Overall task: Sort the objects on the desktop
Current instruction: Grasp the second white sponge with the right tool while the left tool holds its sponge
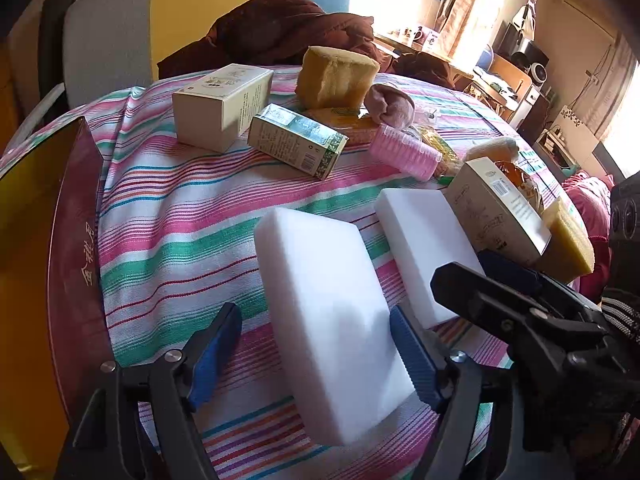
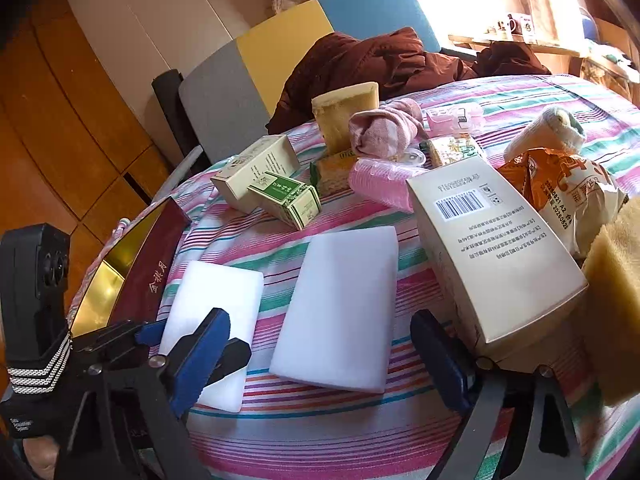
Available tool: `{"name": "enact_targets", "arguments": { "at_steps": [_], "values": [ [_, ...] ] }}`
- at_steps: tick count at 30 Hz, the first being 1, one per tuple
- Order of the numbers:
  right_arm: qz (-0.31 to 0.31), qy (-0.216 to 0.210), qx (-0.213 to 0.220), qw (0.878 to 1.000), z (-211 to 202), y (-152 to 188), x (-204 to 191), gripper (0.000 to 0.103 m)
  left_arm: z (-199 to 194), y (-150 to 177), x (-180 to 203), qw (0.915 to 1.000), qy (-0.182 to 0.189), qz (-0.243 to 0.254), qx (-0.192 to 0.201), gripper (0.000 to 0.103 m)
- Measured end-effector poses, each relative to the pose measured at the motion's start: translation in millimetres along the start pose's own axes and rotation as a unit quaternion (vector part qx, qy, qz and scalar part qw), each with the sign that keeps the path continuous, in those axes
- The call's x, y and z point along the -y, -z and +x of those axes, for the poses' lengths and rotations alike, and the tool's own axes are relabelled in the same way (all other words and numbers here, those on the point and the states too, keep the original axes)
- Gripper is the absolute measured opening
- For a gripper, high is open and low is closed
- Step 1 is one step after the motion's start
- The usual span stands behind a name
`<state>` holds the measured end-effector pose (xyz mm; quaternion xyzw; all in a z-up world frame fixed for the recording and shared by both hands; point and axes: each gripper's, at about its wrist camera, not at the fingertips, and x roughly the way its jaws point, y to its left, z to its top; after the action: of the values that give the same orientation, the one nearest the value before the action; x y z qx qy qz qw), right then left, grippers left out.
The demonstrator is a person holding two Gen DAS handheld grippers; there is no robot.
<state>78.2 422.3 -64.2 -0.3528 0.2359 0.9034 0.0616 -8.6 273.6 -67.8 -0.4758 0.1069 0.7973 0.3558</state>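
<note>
white sponge (image 1: 332, 320) between left claw (image 1: 316, 356) fingers

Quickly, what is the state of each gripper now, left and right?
Left gripper: open, around the near white sponge block, not clamped.
Right gripper: open, around the other white sponge block, holding nothing.

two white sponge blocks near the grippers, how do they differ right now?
The left white block lies between the open fingers of the left gripper; the right white block lies between the open fingers of the right gripper.
The left white block sits next to the maroon tray; the right white block sits beside the beige barcode box.
Shared: both plain white, rectangular, flat on the striped cloth, apart, neither gripped.
</note>
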Motion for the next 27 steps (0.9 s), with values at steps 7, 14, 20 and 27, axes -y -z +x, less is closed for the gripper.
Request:
{"name": "enact_targets", "arguments": {
  "at_steps": [7, 14, 20, 27],
  "values": [
    [-0.025, 0.018, -0.013, 0.999, -1.5, -2.1, -3.2, 0.084, -0.4, 0.4, 4.2, 0.9997, -0.023, 0.008, 0.008, 0.079],
    [-0.043, 0.048, -0.059, 0.996, 22.4, -10.1, -11.0, 0.085, -4.3, 0.6, 4.2, 0.9990, -0.041, 0.016, 0.011, 0.079],
    [-0.068, 0.086, -0.071, 0.991, 26.2, -11.5, -13.5, 0.063, -2.3, 2.0, 4.0, 0.9991, -0.038, 0.020, 0.008, 0.079],
    [-0.075, 0.074, -0.068, 0.992, 22.9, -10.4, -9.9, 0.061, -3.3, 4.6, 6.9, 0.9990, -0.034, 0.025, 0.015, 0.076]
  ]
}}
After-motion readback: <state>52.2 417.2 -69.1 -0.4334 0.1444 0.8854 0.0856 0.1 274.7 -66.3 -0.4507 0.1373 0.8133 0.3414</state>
